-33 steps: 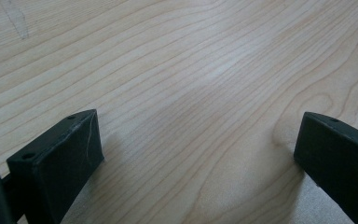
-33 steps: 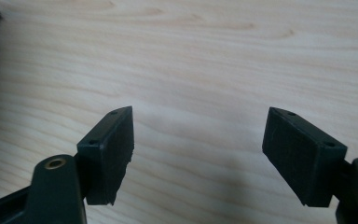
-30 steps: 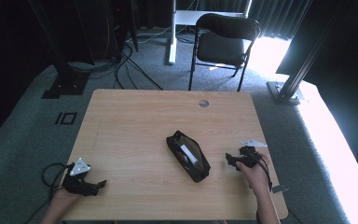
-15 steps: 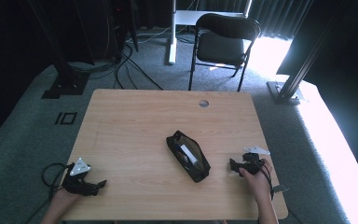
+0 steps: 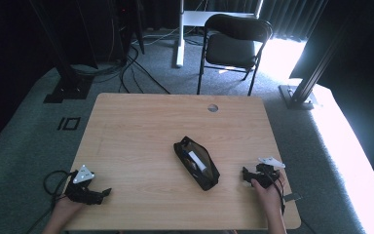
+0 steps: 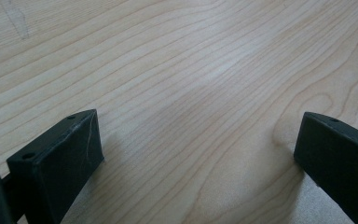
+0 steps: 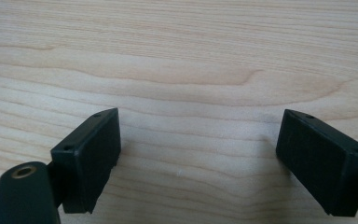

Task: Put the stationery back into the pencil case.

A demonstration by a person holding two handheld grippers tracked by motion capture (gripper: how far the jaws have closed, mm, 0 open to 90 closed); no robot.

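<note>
Near the front left corner of the pale wooden table (image 5: 141,126): left gripper (image 5: 102,193), black with a grey three-cornered plate on top, resting on the surface, jaws spread wide, nothing but bare wood grain between them in the left gripper view. Near the front right corner: right gripper (image 5: 244,174), likewise black with a grey plate, held low in a hand (image 5: 267,189), jaws also wide apart over bare wood, gripping nothing.

Farther in, about the middle of the surface and a little toward the right edge: black soft pencil case (image 5: 196,162), long and narrow, lying aslant, mouth unzipped and gaping, something pale and slim (image 5: 195,160) lying inside. Well apart from the left gripper, nearer the right one, touched by neither.

Toward the far edge: small round cable hole (image 5: 213,107). Beyond the table: black folding chair (image 5: 233,46) on grey carpet.

Judged from this layout: case open with contents in place, both grippers clear of it. Either work finished and tools parked, or closing of the zip left to do; cannot tell which.
</note>
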